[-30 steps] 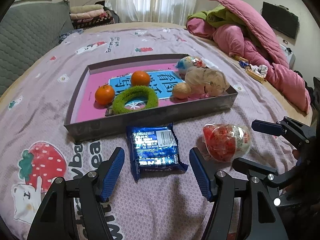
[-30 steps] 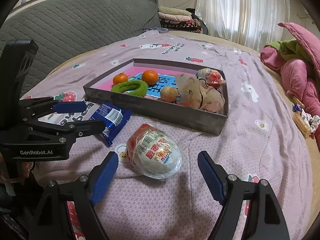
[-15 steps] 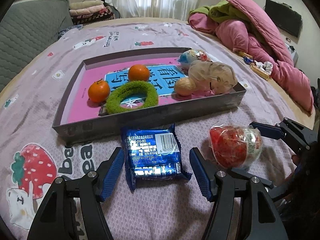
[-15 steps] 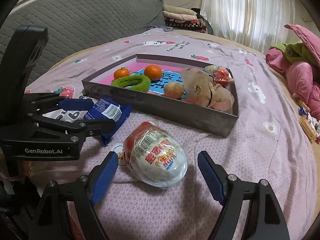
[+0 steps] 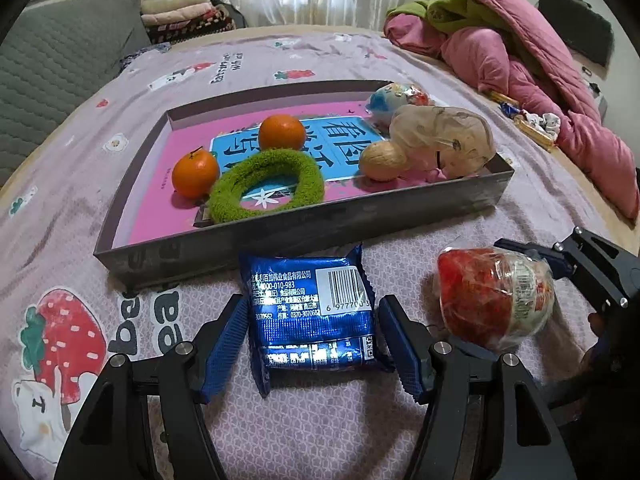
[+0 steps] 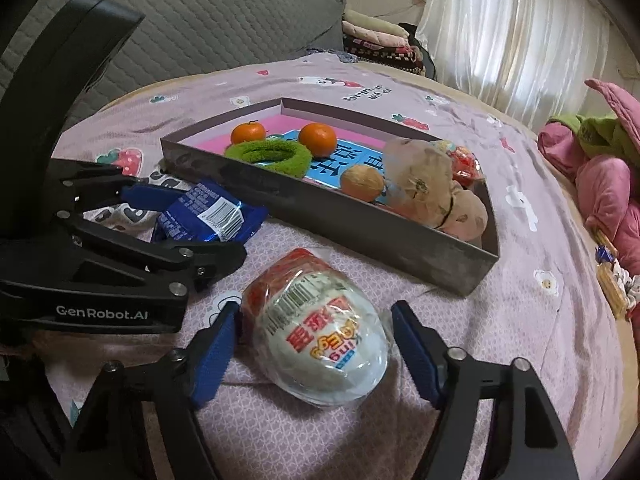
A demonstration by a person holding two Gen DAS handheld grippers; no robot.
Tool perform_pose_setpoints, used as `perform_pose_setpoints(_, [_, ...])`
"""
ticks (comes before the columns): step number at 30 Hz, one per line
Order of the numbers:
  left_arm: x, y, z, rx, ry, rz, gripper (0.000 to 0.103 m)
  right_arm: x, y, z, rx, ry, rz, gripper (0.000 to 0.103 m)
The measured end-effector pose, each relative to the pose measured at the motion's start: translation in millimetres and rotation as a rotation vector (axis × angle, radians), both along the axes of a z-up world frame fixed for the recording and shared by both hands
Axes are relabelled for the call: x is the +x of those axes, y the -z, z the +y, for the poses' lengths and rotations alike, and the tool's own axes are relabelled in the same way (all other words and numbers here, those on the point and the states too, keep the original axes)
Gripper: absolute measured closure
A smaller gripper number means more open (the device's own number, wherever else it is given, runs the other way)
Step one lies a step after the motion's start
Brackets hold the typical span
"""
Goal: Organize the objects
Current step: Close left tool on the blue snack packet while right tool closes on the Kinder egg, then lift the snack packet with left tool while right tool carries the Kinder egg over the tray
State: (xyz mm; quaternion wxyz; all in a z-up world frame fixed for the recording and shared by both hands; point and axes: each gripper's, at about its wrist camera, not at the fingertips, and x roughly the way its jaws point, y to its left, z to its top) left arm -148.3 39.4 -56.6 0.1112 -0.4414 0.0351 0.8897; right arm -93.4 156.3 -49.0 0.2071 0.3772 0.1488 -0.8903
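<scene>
Blue snack packet (image 5: 312,316) lies between the wide, untouching jaws of the left gripper (image 5: 312,346); wrapped egg (image 6: 320,332) sits inside the right gripper (image 6: 316,354), whose jaws have just been closing. Close squarely, lift into the tray (image 5: 280,236) ahead.

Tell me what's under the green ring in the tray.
The green ring lies on a pink-and-blue printed sheet lining the tray; a white flower print shows through its hole. Whatever sits directly beneath the ring's fuzzy band is hidden.
</scene>
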Motion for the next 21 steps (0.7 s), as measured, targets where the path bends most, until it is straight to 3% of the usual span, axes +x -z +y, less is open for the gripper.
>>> perform_pose_setpoints(4, [-1.1, 0.0, 0.8, 0.001, 0.000, -0.003, 0.034, -0.5, 2.8, -2.1, 0.016, -0.001, 0.000, 0.049])
perform_pose_setpoints(9, [-3.0, 0.5, 1.9, -0.002, -0.002, 0.003, 0.044, -1.0, 2.4, -0.5, 0.005, 0.002, -0.002, 0.050])
perform_pose_setpoints(21, [2.4, -5.0, 0.3, 0.023, 0.016, 0.006, 0.047, 1.5, -7.1, 7.5, -0.027, 0.028, 0.026, 0.050])
